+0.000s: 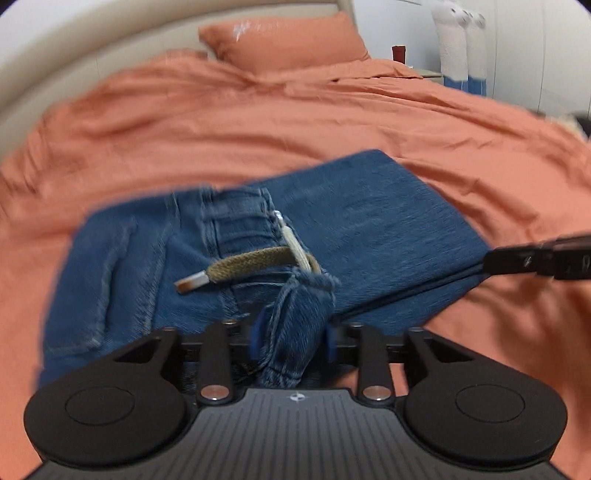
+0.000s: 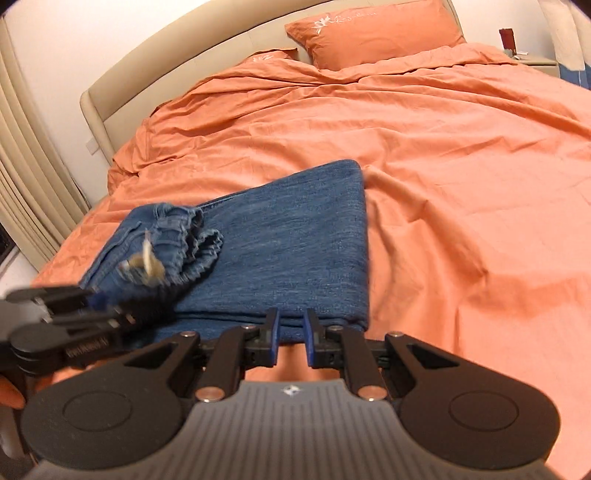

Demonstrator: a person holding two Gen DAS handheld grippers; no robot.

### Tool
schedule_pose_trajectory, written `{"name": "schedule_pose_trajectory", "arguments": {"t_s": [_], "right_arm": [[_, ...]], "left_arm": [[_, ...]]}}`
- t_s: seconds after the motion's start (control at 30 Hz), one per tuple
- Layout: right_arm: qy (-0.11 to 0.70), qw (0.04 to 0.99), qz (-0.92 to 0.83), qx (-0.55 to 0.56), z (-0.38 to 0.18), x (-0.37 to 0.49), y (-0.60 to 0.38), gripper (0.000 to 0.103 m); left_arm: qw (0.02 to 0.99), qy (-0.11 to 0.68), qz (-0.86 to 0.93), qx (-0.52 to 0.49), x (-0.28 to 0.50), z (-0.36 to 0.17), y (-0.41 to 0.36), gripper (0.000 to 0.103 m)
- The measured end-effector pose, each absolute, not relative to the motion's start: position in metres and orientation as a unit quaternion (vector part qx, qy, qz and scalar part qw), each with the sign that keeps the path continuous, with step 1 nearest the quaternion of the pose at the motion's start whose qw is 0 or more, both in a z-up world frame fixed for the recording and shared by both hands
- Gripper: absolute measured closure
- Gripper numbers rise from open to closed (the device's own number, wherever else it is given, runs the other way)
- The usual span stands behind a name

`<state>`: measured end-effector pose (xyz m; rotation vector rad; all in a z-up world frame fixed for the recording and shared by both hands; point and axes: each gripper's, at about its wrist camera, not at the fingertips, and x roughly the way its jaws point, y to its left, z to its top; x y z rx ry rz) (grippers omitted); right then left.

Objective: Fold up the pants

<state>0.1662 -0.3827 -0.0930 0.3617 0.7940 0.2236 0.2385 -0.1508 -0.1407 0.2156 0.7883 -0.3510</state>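
so the jeans are lying folded on the orange duvet, at the near end of the bed, well away from the pillow up by the headboard. relative to the jeans, the waistband end is bunched up on top at the left, with a khaki drawstring and its pale tip flopped across the denim.

left gripper: it's right at the near left part of the jeans. jaws are partly apart, and there's a rolled wad of denim sitting between the blue pads. the cloth fills the gap and looks like it touches both pads, but the shot is motion-blurred, so i honestly can't tell if they're pressing on it or just around it. in the right wrist view the same gripper shows up as a blurry black shape at the left corner of the jeans.

right gripper: sits at the near edge of the jeans, a bit right of the bunched waistband. its jaws are nearly together with a narrow gap. the stacked fold edge of the denim runs between the tips of its fingers and seems pinched there. from the left wrist view it pokes in at the right corner of the jeans, clamped on that layered edge.
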Motion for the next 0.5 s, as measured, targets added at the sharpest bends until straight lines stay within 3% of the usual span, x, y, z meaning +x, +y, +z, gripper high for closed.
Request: {"name": "schedule_pose_trajectory", "arguments": {"t_s": [0.1,0.23,0.33,0.43,0.5], "right_arm": [[0.384,0.898,0.117,0.179,-0.091,0.168,-0.378,0.091],[0.386,0.895,0.131,0.182,-0.087,0.175,-0.362,0.09],[0.388,0.888,0.143,0.202,-0.082,0.185,-0.352,0.079],[0.393,0.876,0.155,0.231,-0.078,0.207,-0.339,0.077],[0.399,0.867,0.164,0.249,-0.076,0.226,-0.328,0.067]], "left_arm": [[0.888,0.41,-0.207,0.025,0.254,-0.134,-0.133,0.038],[0.881,0.404,-0.243,-0.044,0.263,-0.114,-0.108,0.037],[0.896,0.376,-0.231,-0.047,0.263,-0.095,-0.085,0.037],[0.922,0.34,-0.186,-0.018,0.271,-0.084,-0.06,0.037],[0.931,0.332,-0.154,-0.004,0.283,-0.082,-0.042,0.038]]}}
